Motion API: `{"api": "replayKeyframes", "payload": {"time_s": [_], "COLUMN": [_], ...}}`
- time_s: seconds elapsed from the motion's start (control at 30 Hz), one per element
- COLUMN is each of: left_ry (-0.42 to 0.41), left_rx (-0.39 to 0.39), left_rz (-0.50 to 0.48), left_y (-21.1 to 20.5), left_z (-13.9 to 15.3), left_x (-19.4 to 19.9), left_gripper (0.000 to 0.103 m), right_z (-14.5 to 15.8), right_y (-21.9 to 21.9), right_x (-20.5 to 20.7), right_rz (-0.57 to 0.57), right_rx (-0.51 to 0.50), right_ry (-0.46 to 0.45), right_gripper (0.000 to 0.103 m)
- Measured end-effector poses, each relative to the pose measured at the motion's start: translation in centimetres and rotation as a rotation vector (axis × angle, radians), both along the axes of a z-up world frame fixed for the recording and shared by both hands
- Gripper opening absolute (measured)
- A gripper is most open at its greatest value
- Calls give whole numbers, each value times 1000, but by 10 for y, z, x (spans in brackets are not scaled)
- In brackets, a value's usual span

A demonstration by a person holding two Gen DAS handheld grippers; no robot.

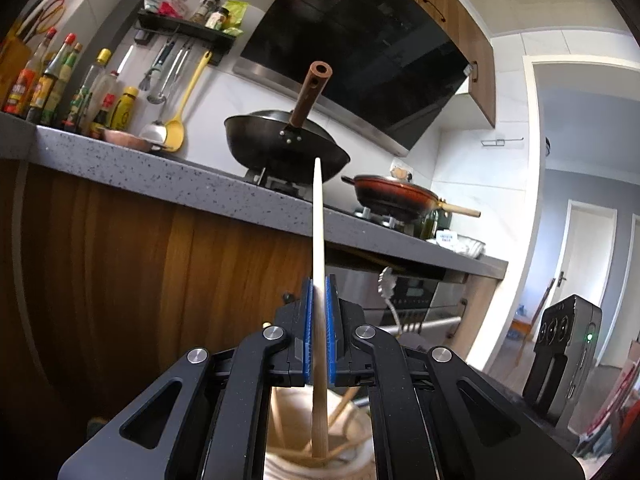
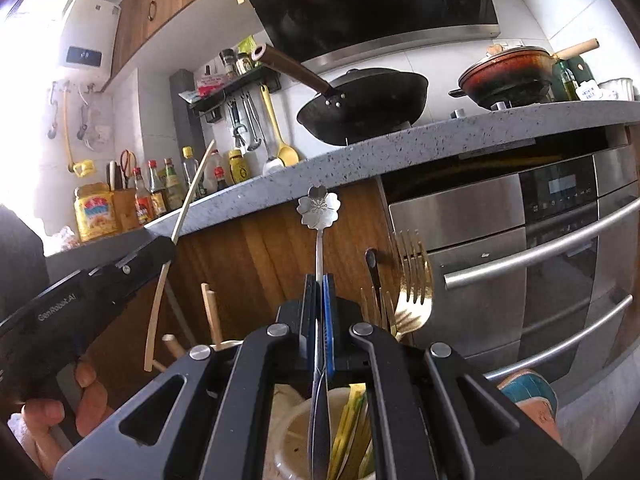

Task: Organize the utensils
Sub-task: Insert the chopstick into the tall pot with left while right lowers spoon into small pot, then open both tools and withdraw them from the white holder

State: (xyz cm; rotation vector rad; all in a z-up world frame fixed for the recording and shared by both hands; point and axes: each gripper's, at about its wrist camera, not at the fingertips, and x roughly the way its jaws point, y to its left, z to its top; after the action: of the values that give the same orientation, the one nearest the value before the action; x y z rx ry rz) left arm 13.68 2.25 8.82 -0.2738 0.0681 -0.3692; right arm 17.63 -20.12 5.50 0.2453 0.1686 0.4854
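Observation:
My left gripper (image 1: pixel 319 284) is shut on a pale wooden chopstick (image 1: pixel 318 216). The stick stands upright, its lower end inside a beige utensil holder (image 1: pixel 352 424) with other chopsticks. My right gripper (image 2: pixel 319 280) is shut on a silver spoon with a flower-shaped handle end (image 2: pixel 319 206). The spoon's bowl hangs down into a white cup (image 2: pixel 292 436) that holds yellow utensils. Gold forks (image 2: pixel 412 280) and a dark utensil (image 2: pixel 371 260) stand just to the right. The left gripper (image 2: pixel 173 242) with its chopstick also shows in the right wrist view.
A grey speckled counter (image 1: pixel 168 176) runs above wooden cabinet fronts. A black wok (image 1: pixel 284 140) and a red pan (image 1: pixel 394 194) sit on the stove. A steel oven (image 2: pixel 540 248) with bar handles is at the right. Sauce bottles (image 1: pixel 60 84) line the counter's left.

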Motion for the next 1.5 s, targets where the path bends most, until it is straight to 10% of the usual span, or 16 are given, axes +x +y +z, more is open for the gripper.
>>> {"api": "replayKeyframes", "payload": {"time_s": [1.5], "left_ry": [38], "left_rx": [282], "left_rz": [5], "left_y": [-24], "left_z": [-46], "left_x": [-30], "left_gripper": [7], "right_z": [-37], "right_y": [-2], "right_x": [-44], "right_rz": [-15], "right_rx": [-155], "right_ry": [72], "right_gripper": [2]}}
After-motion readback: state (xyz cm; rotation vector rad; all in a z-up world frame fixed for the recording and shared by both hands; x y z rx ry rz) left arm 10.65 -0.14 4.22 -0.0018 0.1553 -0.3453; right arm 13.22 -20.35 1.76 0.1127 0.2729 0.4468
